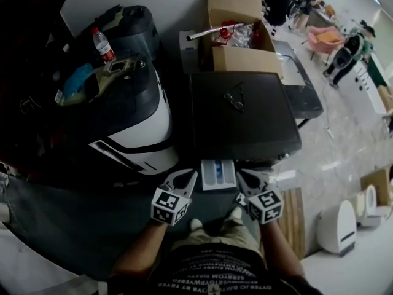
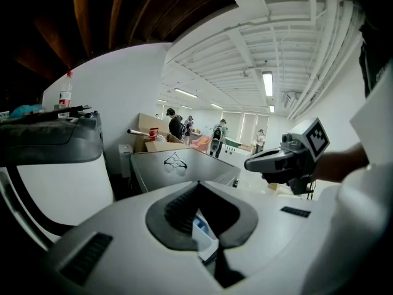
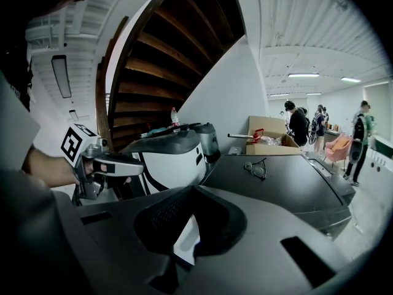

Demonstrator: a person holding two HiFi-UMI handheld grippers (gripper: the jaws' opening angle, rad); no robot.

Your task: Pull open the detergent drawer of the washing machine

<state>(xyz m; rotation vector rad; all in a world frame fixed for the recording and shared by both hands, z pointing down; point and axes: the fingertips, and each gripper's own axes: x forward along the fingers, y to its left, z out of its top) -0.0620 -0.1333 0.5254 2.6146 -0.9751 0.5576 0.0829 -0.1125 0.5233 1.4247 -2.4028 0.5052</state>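
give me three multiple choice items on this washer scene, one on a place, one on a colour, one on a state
1. Where do the glasses lie?
A on top of the washing machine
B in a sink
C on a shelf

2. What colour is the bottle cap?
A blue
B red
C green

3. How is the detergent drawer?
A pushed shut
B pulled out
C taken off entirely

Key: A, the head view shows them on the dark lid; B, the cap is red; B, it juts from the machine's front.
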